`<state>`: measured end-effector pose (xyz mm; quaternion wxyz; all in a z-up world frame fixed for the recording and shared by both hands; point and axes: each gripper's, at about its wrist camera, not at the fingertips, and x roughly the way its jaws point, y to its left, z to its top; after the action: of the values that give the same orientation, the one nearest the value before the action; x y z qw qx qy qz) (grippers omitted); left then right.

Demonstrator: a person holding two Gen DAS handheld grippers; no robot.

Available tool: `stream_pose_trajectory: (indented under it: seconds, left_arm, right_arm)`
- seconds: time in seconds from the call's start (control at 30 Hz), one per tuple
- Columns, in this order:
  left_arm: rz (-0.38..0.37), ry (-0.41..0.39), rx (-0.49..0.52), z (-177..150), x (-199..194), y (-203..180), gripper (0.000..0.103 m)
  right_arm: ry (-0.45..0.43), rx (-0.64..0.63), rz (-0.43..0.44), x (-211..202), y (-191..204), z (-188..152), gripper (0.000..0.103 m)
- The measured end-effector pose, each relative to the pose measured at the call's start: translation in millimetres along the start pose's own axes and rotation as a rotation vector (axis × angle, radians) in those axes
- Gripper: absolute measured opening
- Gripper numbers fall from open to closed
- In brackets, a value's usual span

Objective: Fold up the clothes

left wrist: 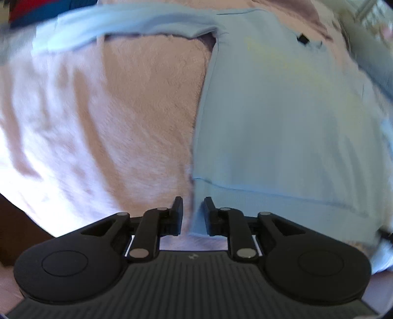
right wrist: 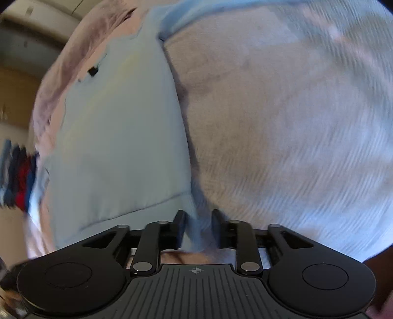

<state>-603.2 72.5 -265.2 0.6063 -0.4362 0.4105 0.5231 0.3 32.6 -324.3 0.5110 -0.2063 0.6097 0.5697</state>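
Shirt (left wrist: 282,117): light blue, spread on a pink blanket (left wrist: 147,110), one sleeve (left wrist: 122,22) still out sideways; folding judged barely begun. Left gripper (left wrist: 192,213) and right gripper (right wrist: 197,225) each pinch a hem corner between narrowly gapped jaws.

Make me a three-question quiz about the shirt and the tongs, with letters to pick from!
1. Where does the light blue shirt lie?
A. on a fuzzy pink blanket
B. in a basket
C. on a hanger

2. What colour is the small tag near the shirt's collar?
A. yellow
B. black
C. white

3. What are the left tongs and right tongs doing?
A. both wide open and clear of the shirt
B. only one touches cloth
C. each pinching a shirt corner

Answers: 1 A, the pink blanket spreads under and beside the shirt. 2 B, the tag is dark. 3 C, blue fabric sits between both pairs of fingers.
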Motion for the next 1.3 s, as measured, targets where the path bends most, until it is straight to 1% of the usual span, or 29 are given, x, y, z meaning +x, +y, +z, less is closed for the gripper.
stream_pose_trajectory:
  seconds: [0.03,0.07,0.13,0.2,0.27,0.33,0.4,0.43,0.47,0.5,0.53,0.57,0.6,0.7,0.77,0.8,0.93,0.97,1.0,1.03,1.07,1.1,1.17,1.2,1.3]
  left_arm:
    - [0.006,-0.011,0.004,6.1,-6.8,1.0,0.015]
    - [0.003,-0.031,0.001,14.3,-14.0,2.1,0.015]
    - [-0.004,-0.074,-0.002,33.2,-26.0,3.0,0.016]
    - [-0.03,-0.116,0.022,65.9,-22.8,-3.2,0.018]
    - [-0.07,-0.148,0.08,106.0,-8.3,-11.9,0.023]
    - [-0.104,-0.17,0.163,152.4,15.2,-28.6,0.025]
    - [-0.137,-0.192,0.251,198.4,40.5,-46.9,0.03]
    - [-0.146,-0.204,0.296,221.2,52.6,-56.7,0.034]
    - [-0.147,-0.217,0.337,244.0,64.1,-65.8,0.035]
    - [-0.144,-0.23,0.37,265.5,74.4,-74.1,0.036]
    - [-0.144,-0.24,0.398,285.9,84.2,-82.4,0.038]
    - [-0.145,-0.251,0.427,306.2,93.9,-90.8,0.042]
    - [-0.151,-0.258,0.453,322.5,103.2,-97.7,0.044]
    - [-0.172,-0.266,0.528,359.6,128.5,-114.0,0.049]
    - [-0.185,-0.27,0.57,378.6,145.4,-122.6,0.056]
    - [-0.192,-0.27,0.588,385.7,153.8,-124.9,0.057]
    - [-0.212,-0.266,0.637,403.3,187.7,-134.3,0.057]
    - [-0.226,-0.247,0.653,404.4,195.0,-136.7,0.053]
    - [-0.243,-0.223,0.677,404.6,202.7,-140.0,0.047]
    - [-0.245,-0.214,0.708,402.5,208.0,-143.0,0.021]
    - [-0.236,-0.221,0.743,398.9,211.5,-145.9,0.005]
    - [-0.225,-0.238,0.774,395.5,212.7,-148.5,0.005]
    - [-0.201,-0.314,0.814,391.4,207.5,-151.3,0.005]
    - [-0.199,-0.349,0.816,392.1,203.1,-151.9,0.005]
    - [-0.198,-0.44,0.803,401.4,194.9,-156.1,0.005]
  right_arm:
    - [-0.011,-0.028,-0.022,-5.1,3.2,9.5,0.033]
    - [-0.036,-0.049,-0.037,-6.2,6.4,24.5,0.037]
    - [-0.086,-0.091,-0.065,-8.5,12.9,54.6,0.042]
    - [-0.137,-0.133,-0.094,-10.7,19.5,84.6,0.043]
    - [-0.187,-0.175,-0.123,-13.0,26.0,114.7,0.043]
    - [-0.235,-0.22,-0.146,-13.8,34.1,144.7,0.043]
    - [-0.255,-0.296,-0.126,3.1,59.4,178.6,0.043]
    - [-0.261,-0.336,-0.113,13.5,72.7,195.8,0.046]
    - [-0.266,-0.376,-0.096,23.7,83.6,209.7,0.052]
    - [-0.268,-0.416,-0.081,35.1,95.4,224.0,0.056]
    - [-0.265,-0.456,-0.075,50.7,109.9,239.2,0.059]
    - [-0.259,-0.498,-0.069,67.8,125.2,254.4,0.059]
    - [-0.244,-0.541,-0.061,88.2,141.6,268.4,0.059]
    - [-0.218,-0.648,-0.051,135.0,173.5,299.6,0.059]
    - [-0.194,-0.686,-0.042,169.5,186.4,320.4,0.059]
    - [-0.171,-0.696,-0.046,185.1,189.9,329.2,0.059]
    - [-0.066,-0.707,-0.062,240.4,195.9,358.3,0.059]
    - [-0.039,-0.698,-0.057,250.9,194.9,363.1,0.059]
    - [-0.024,-0.69,-0.027,254.7,192.7,364.2,0.059]
    - [-0.004,-0.694,0.017,255.7,190.6,363.3,0.039]
    - [0.021,-0.711,0.036,257.1,190.9,361.8,0.001]
    - [0.034,-0.728,0.053,256.2,190.8,360.4,0.002]
    - [-0.026,-0.755,0.065,239.4,188.8,359.2,0.001]
    - [-0.064,-0.762,0.069,229.8,187.4,359.6,0.001]
    - [-0.231,-0.71,0.066,192.3,179.2,370.7,0.001]
